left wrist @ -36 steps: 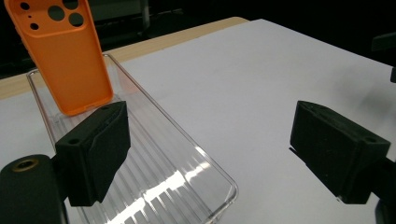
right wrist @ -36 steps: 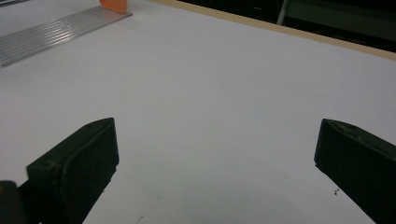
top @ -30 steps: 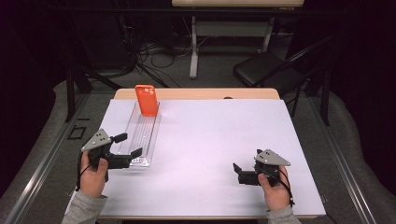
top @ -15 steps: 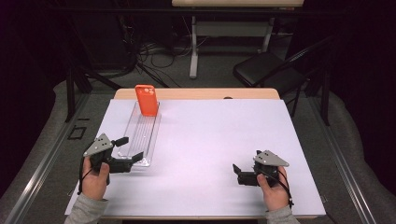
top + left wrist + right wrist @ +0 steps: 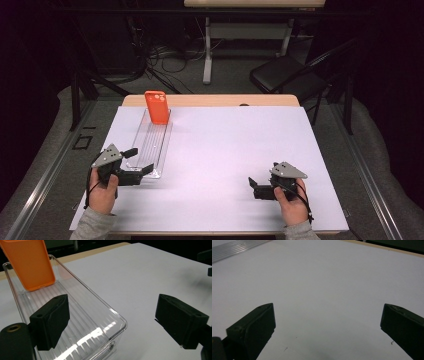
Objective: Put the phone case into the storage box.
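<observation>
Currently table (image 5: 225, 150) is carrying a clear tray (image 5: 150, 150) at its left, orange phone case (image 5: 157, 107) leaning upright at the far end. Left gripper (image 5: 137, 161) is hovering released, straddling the tray's near corner. Right gripper (image 5: 253, 186) is sitting released over bare table.

The tray (image 5: 82, 305) is clear, glossy plastic with a ribbed floor that throws bright glints. The phone case (image 5: 31, 263) at its far end looks like smooth, matt orange plastic or rubber. The counter (image 5: 240, 150) wears a matt white sheet, bare pale wood showing along its far edge. The fingers (image 5: 51, 321) are matt black.
</observation>
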